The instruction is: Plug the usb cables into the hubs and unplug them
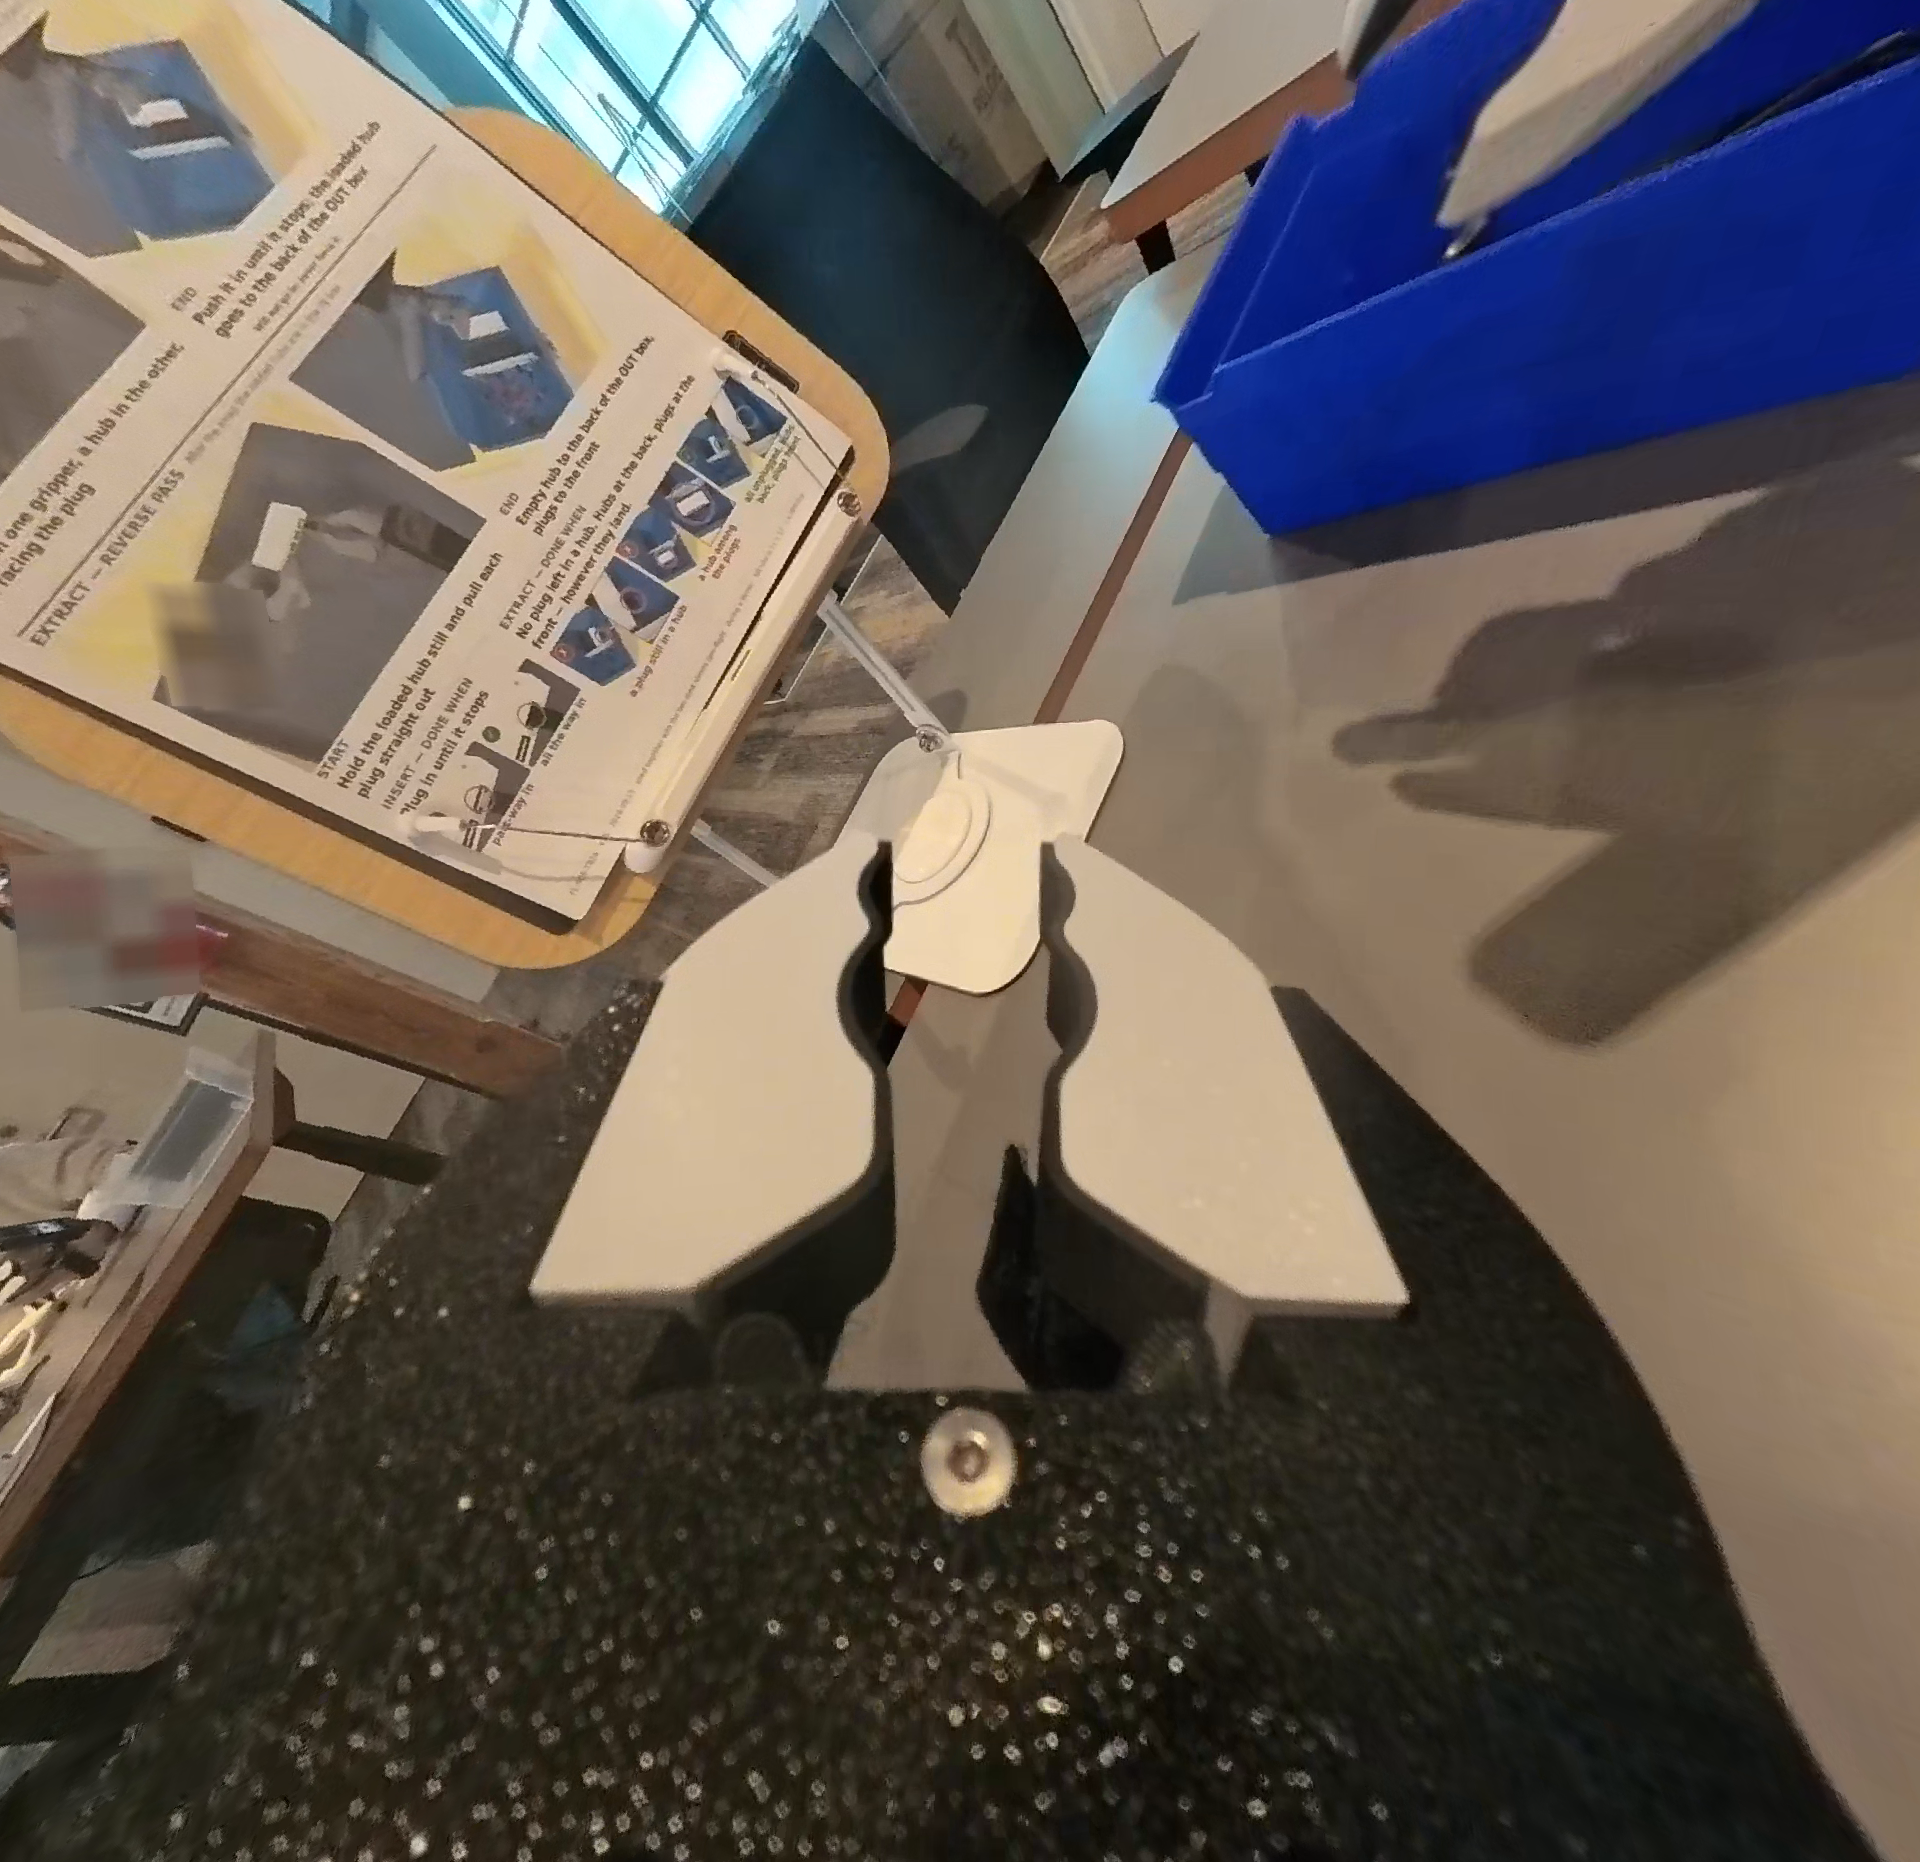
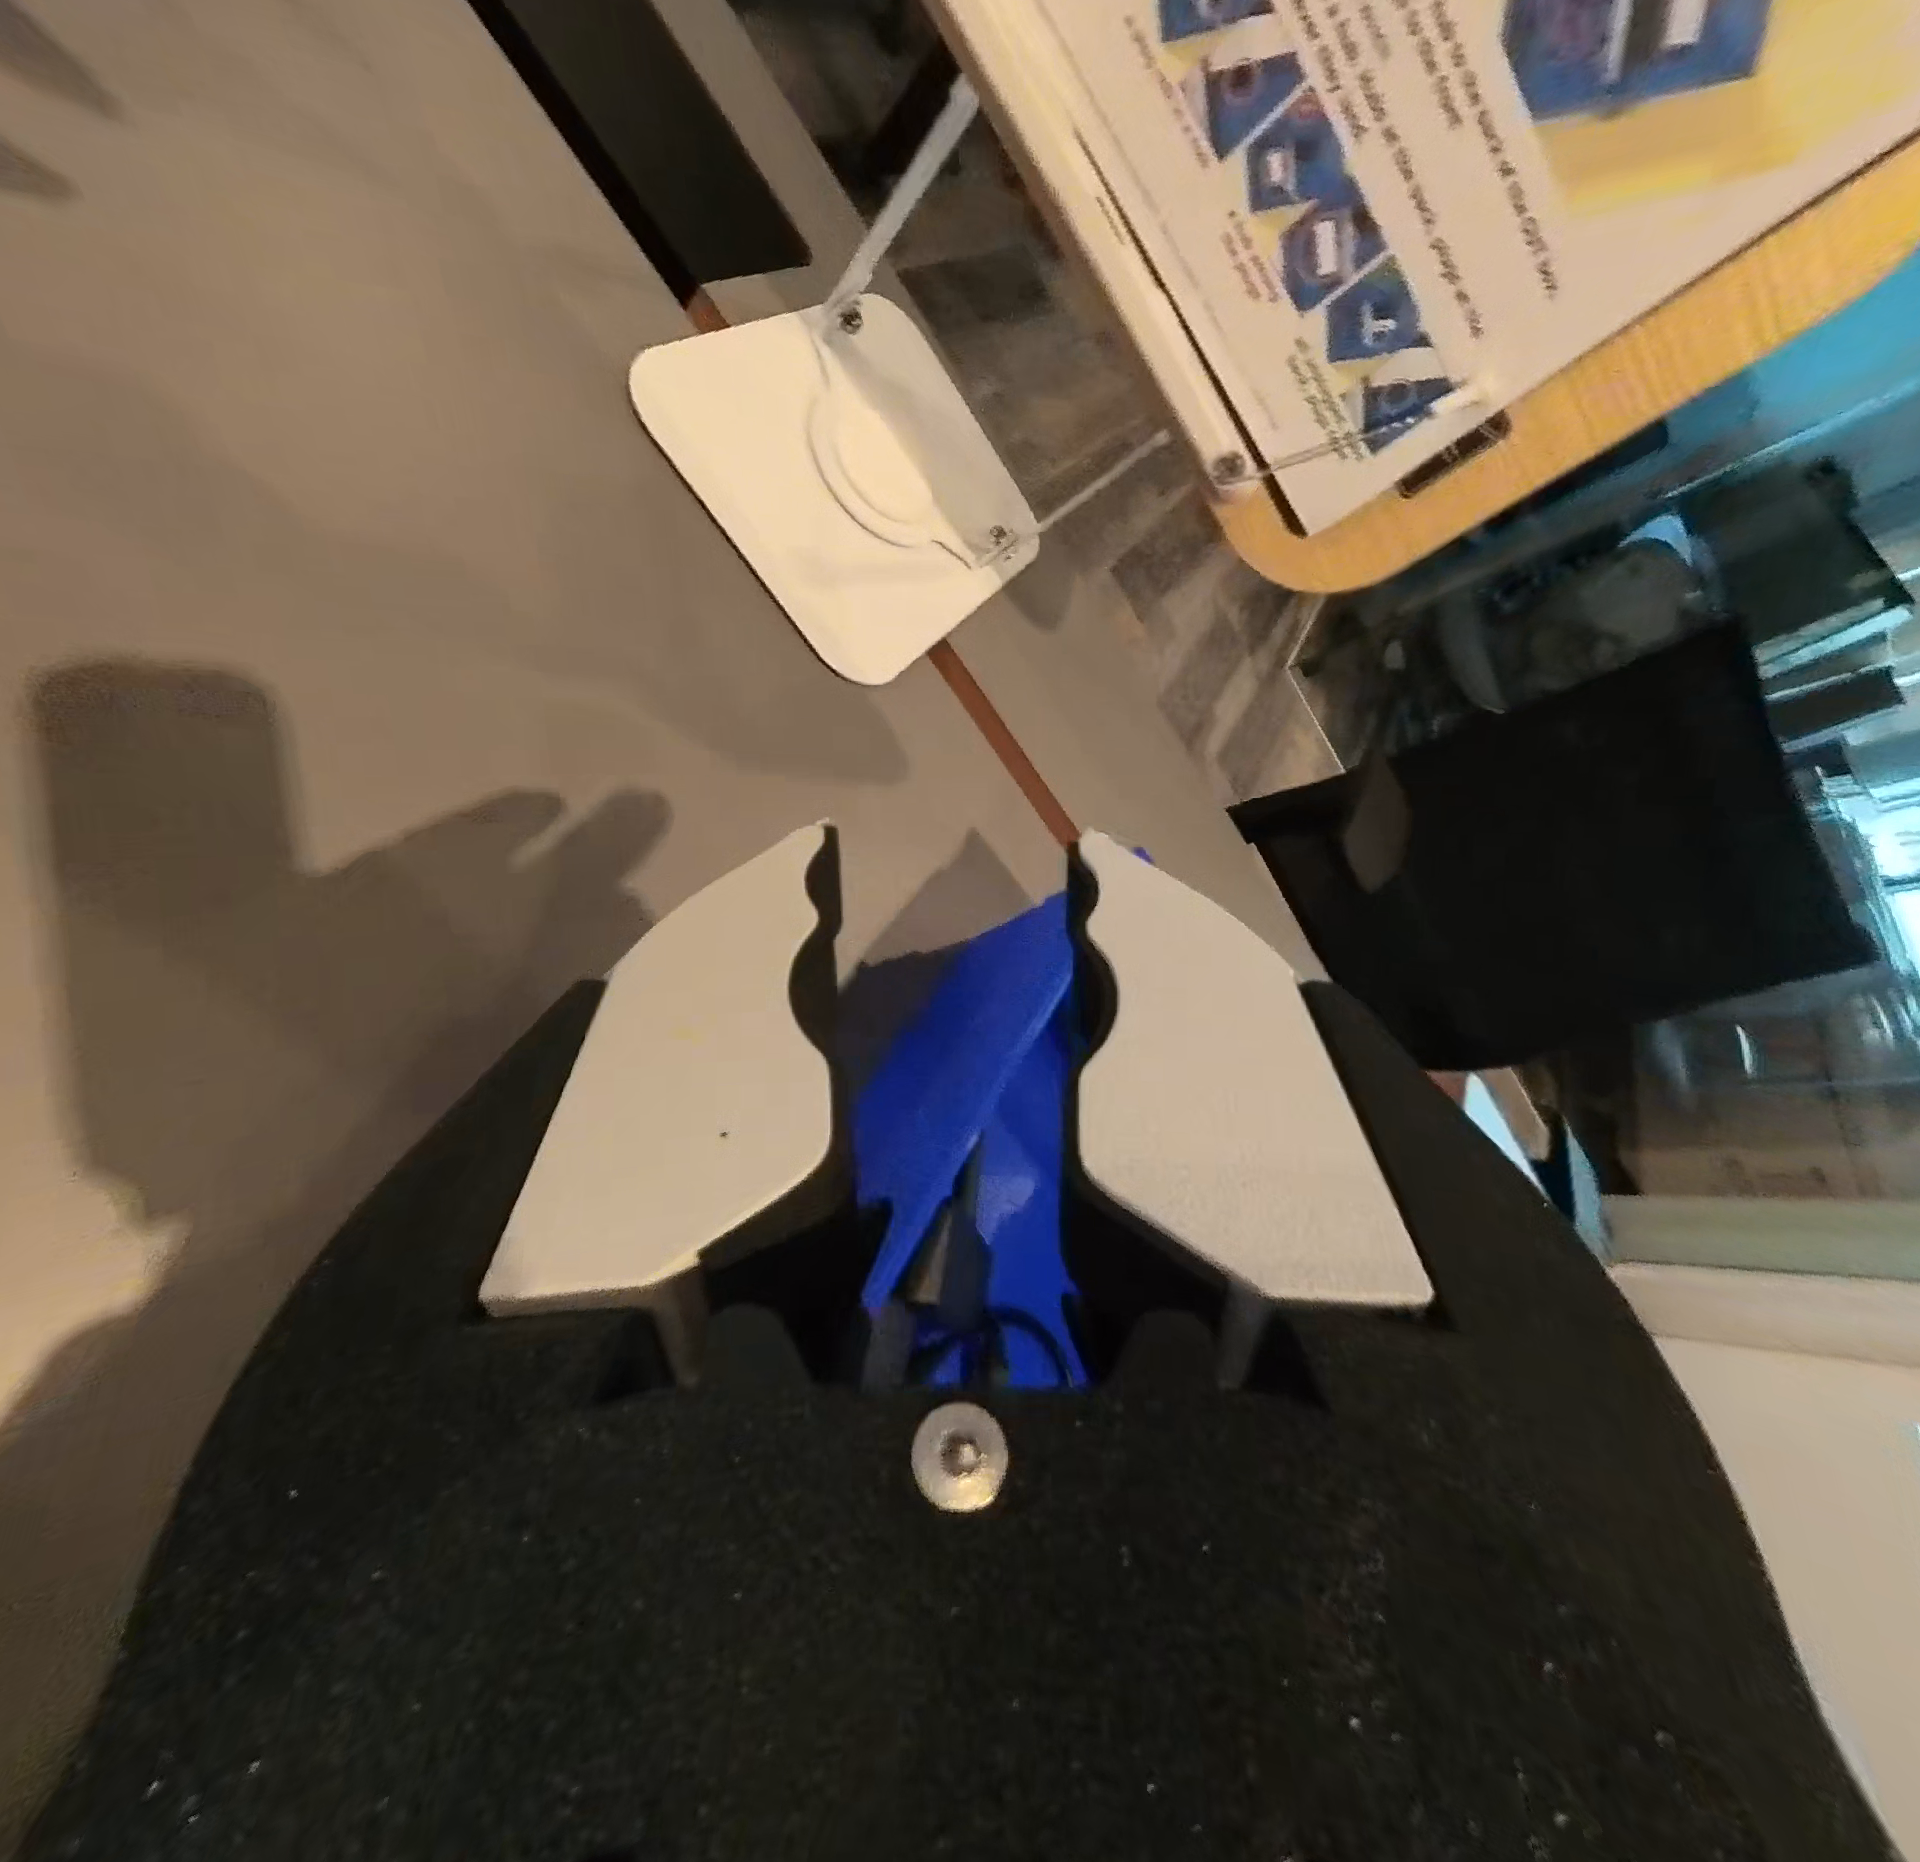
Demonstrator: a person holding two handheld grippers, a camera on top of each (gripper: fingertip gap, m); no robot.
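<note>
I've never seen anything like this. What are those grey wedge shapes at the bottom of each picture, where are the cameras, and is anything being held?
Each picture comes from a camera mounted on a hand-held gripper, looking forward along its two grey fingers. The left gripper and right gripper are both open and hold nothing. No cable or hub is visible. On the grey table stand blue bins; in the right view blue plastic, probably a bin, shows through the gap between the fingers. At the table's edge a white base plate carries an instruction board on thin rods. The right gripper also shows at the left view's top corner.

Both grippers, left (image 1: 966, 867) & right (image 2: 951, 856): pale grey notched fingers, black speckled foam body w/ one silver screw.
</note>
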